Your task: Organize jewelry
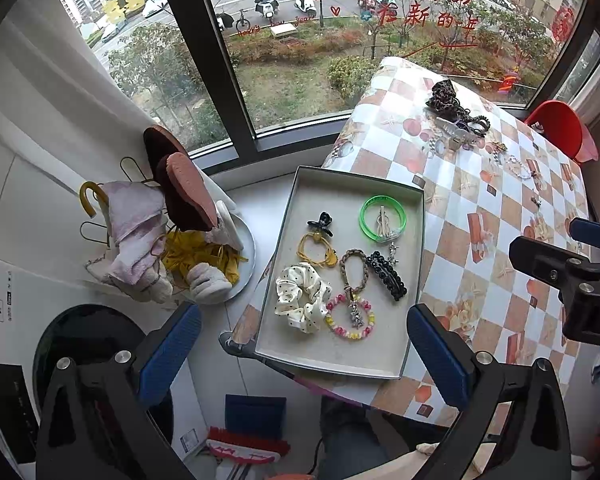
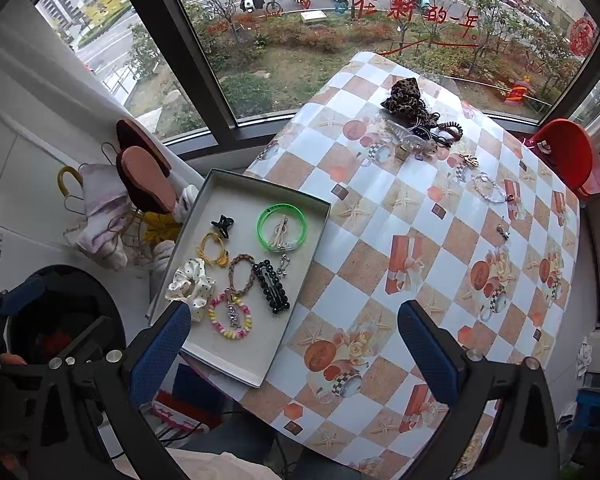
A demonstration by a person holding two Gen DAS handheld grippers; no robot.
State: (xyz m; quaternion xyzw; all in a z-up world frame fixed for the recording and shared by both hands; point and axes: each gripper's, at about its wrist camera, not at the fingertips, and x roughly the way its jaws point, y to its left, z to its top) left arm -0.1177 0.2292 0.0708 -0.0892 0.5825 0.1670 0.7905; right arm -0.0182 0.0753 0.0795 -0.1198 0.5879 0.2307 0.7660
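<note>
Nearby, checkered table (window-side) under grey tray.

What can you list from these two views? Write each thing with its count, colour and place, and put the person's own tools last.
tray: one, grey, at table's near-left edge
bangle: one, green, tray's far right
scrunchie: one, white with black dots, tray's near left
bead bracelet: one, pink and yellow, tray's near middle
barrette: one, black, tray's right
hair tie: one, yellow, tray's left
small clip: one, black, beside hair tie
braided band: one, brown, tray's middle
loose pile: leopard and black pieces, table's far side
chain bracelet: one, silver, table's right
chair: one, red, beyond table
left tool: open, above tray
right tool: open, above table
</note>
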